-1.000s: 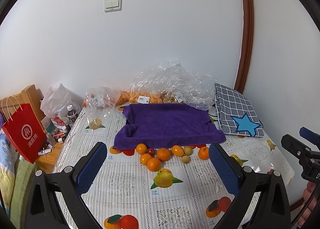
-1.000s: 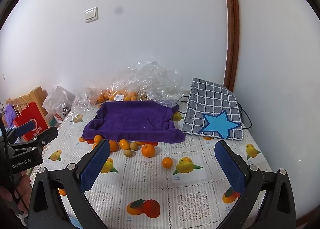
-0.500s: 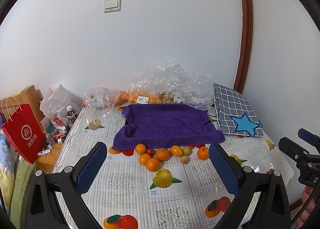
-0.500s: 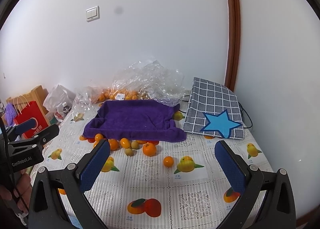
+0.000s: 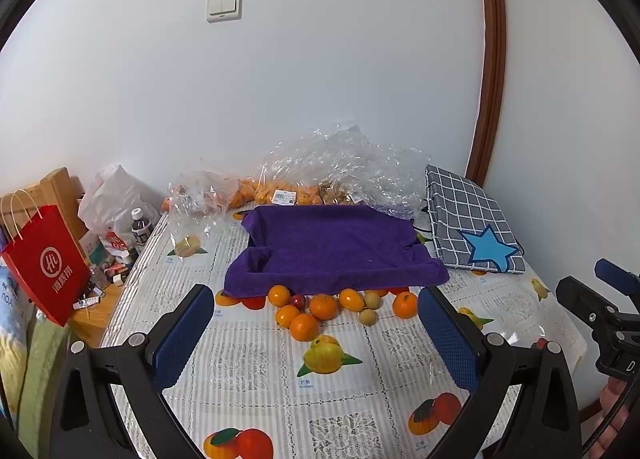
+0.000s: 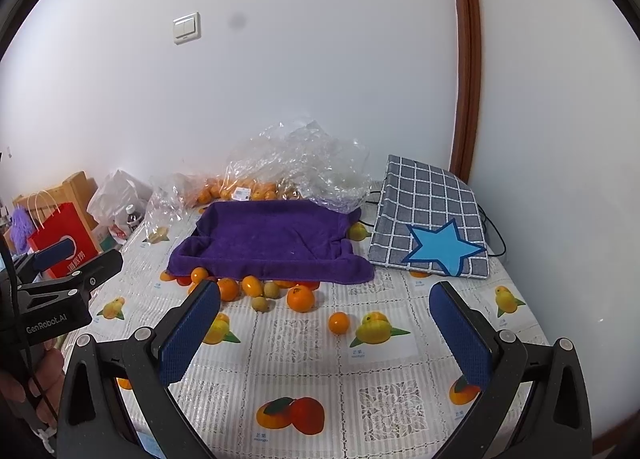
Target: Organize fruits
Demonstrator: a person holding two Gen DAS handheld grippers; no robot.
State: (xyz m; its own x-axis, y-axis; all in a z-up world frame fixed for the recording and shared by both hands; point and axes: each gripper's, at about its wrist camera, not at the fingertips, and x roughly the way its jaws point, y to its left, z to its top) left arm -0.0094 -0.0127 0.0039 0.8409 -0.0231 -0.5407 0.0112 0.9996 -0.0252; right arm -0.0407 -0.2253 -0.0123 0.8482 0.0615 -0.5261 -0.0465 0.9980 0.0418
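Both grippers spread and empty, held over the near bench; loose fruit not yet touched.

Your left gripper (image 5: 316, 335) and right gripper (image 6: 324, 323) hover wide apart, pinching nothing. The loose oranges (image 5: 323, 306) and two small pale fruits (image 5: 368, 317) lie against the near edge of the purple towel-lined tray (image 5: 332, 243); one stray orange (image 6: 338, 323) sits nearer, apart from the cluster. Risk: round fruit may roll off the slick printed bench cloth (image 6: 304, 363) if you nudge it, and neighbours touch, so a closing pad may push one away. The printed fruit pictures can be mistaken for real ones. Hidden: fruit under the towel's overhang, and the contents of the clear bags (image 5: 336, 167) behind it.
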